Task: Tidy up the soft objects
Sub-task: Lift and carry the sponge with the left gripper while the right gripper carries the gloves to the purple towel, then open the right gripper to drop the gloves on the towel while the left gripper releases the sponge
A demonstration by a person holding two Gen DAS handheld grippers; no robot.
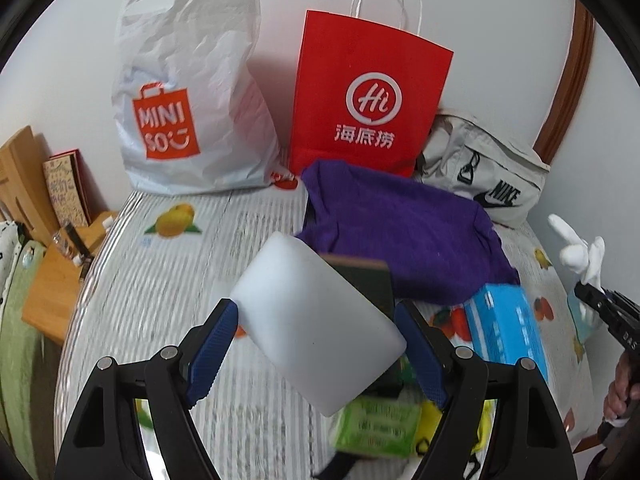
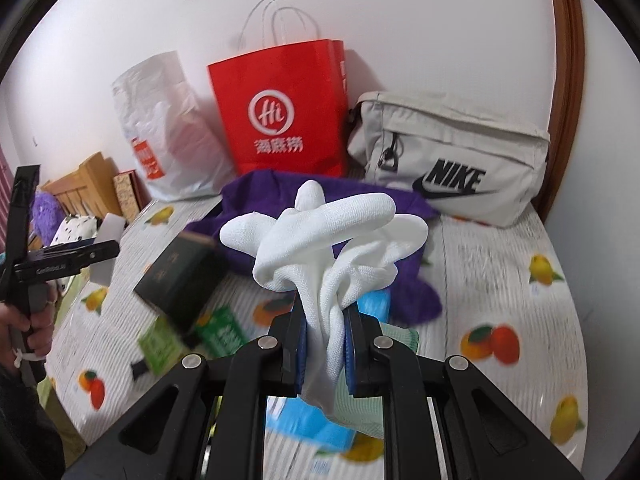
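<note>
Clamping a white foam block (image 1: 316, 332) between its widely spread pads, the left gripper (image 1: 320, 344) holds it above the fruit-printed tabletop (image 1: 160, 280), while the right gripper (image 2: 326, 344) is closed on a white glove (image 2: 328, 240) raised over the purple cloth (image 2: 412, 296).

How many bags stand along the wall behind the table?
3. The white plastic bag stands on the left, the red paper bag in the middle, and the grey Nike bag lies on the right. More may be hidden behind them.
</note>
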